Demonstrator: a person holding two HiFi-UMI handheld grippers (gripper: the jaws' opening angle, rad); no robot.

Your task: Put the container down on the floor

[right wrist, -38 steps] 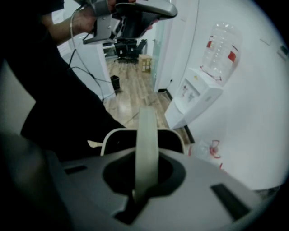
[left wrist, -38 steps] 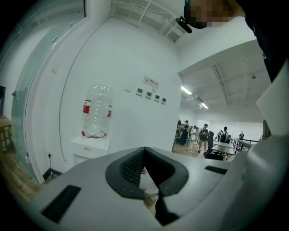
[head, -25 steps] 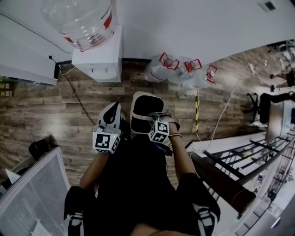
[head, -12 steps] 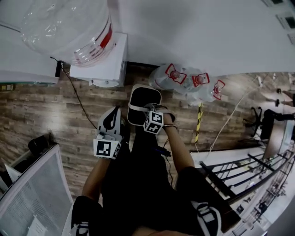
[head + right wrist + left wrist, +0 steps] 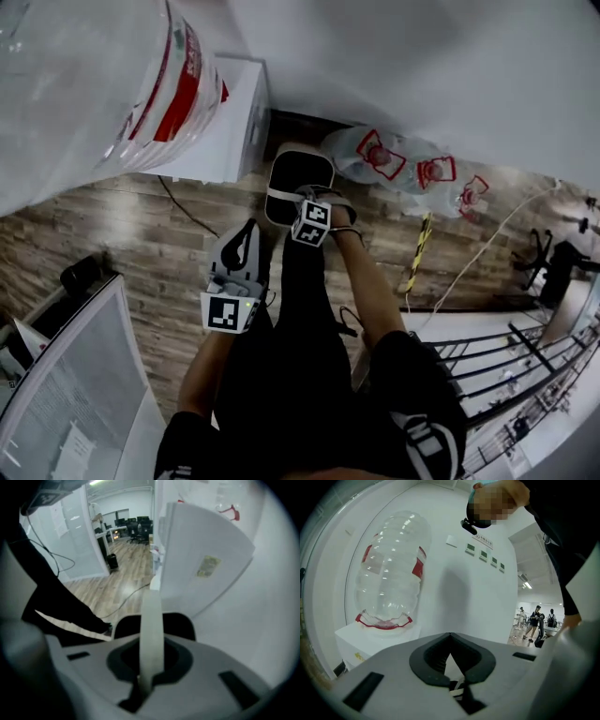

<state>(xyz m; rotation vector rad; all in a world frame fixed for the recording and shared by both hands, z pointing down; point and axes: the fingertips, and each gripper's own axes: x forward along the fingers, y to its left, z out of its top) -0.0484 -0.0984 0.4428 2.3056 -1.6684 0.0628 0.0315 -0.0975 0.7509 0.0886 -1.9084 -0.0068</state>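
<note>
Head view, container: the black container (image 5: 298, 183) with a pale rim is hanging low by the foot of the white water dispenser (image 5: 234, 117), over the wooden floor (image 5: 112, 225); whether it is touching the floor is not showing.
Head view, right gripper: the right gripper (image 5: 302, 199) is pointing steeply down at the container's top.
Head view, left gripper: the left gripper (image 5: 246, 234) is hovering apart from the container, nearer the person.
Head view, surroundings: clear bottles (image 5: 412, 169) are lying along the wall.
Left gripper view, fingers: the jaws are sitting together with nothing between them, facing the inverted bottle (image 5: 391, 569) on the dispenser.
Right gripper view, fingers: the jaws are pinching tight on the container's pale strap (image 5: 152, 616), which is running up between them.
</note>
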